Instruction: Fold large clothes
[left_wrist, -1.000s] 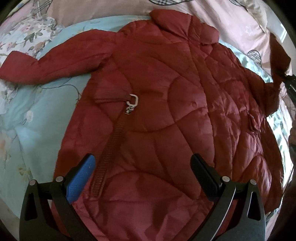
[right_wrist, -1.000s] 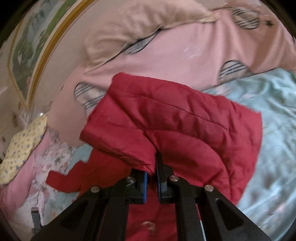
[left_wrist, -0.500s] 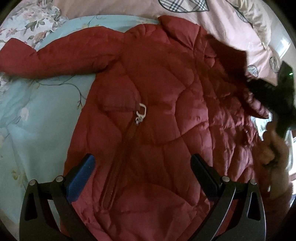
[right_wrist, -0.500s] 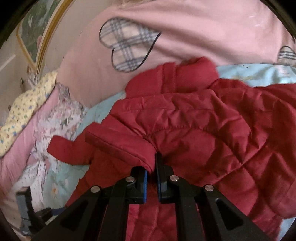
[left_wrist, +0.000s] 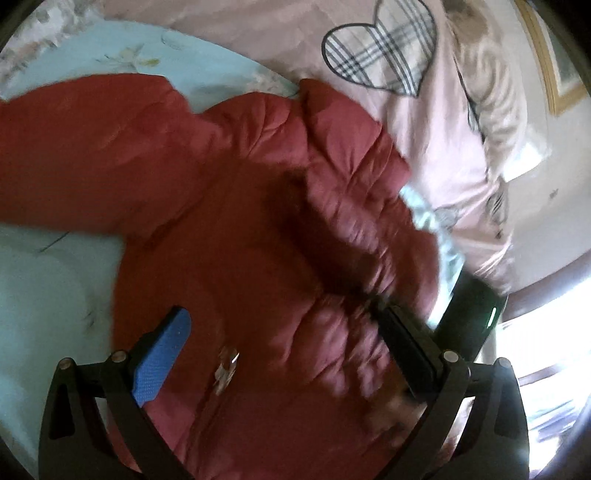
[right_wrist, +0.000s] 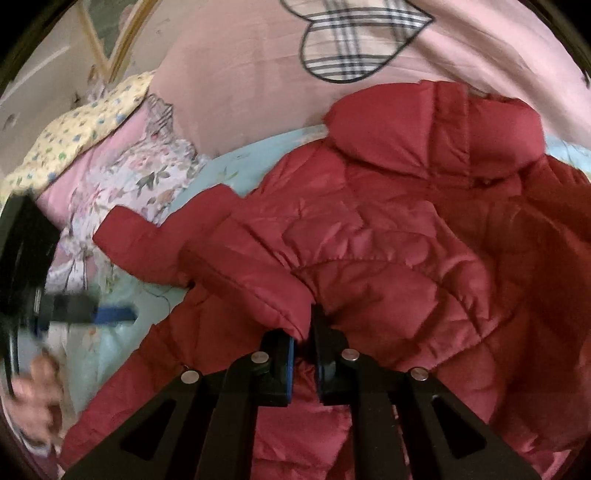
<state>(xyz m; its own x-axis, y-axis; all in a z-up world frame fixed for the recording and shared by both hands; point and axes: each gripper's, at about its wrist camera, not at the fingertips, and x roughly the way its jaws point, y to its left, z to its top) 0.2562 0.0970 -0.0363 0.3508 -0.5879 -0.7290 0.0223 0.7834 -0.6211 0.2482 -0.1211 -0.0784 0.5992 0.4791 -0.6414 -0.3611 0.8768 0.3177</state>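
Right wrist view: right tool (right_wrist: 303, 334) jaws opening, sleeve cuff (right_wrist: 258, 280) of the red jacket (right_wrist: 388, 258) seemingly still between them; left tool (left_wrist: 284, 354) open above the jacket.

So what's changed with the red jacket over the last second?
The right gripper carried the sleeve cuff down across the red jacket, folding it over the front; its jaws are now opening. The left gripper stayed open, and the other sleeve stayed spread out.
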